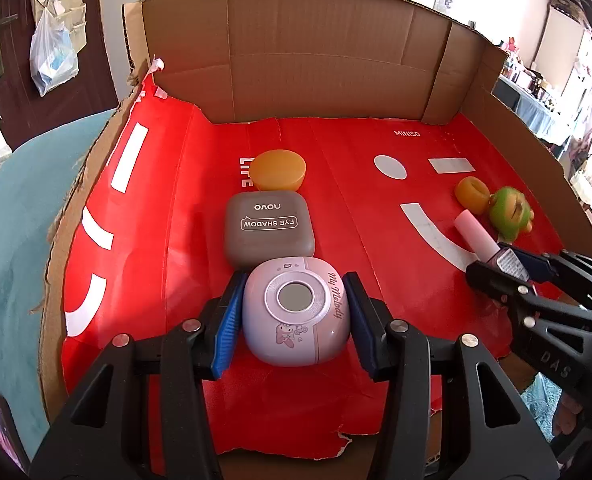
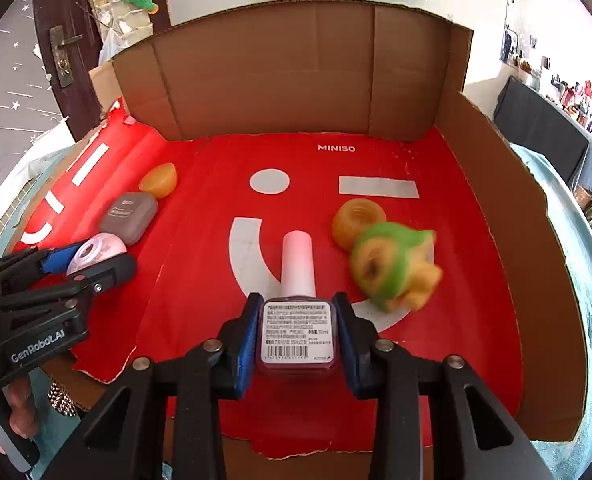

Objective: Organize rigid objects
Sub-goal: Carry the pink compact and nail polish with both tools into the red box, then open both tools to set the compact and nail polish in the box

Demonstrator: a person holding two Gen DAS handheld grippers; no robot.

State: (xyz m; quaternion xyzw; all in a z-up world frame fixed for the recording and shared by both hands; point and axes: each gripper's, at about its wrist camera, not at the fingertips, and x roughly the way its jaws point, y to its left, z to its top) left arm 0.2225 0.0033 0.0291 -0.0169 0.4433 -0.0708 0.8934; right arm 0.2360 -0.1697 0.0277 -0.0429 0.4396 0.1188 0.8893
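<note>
Red MINISO liner covers the open cardboard box's floor. Left gripper is clamped on the pink My Melody case, near the front edge. Right gripper is clamped on the nail polish bottle. Step in hand appears to be placement; next, set each down in line.

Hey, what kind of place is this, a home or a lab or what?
Most likely a lived-in home room, not a lab. A dark wooden door with plush toys and a plastic bag hung beside it, cluttered shelves along the far wall, and a cut-open Miniso cardboard box as the work surface.
</note>
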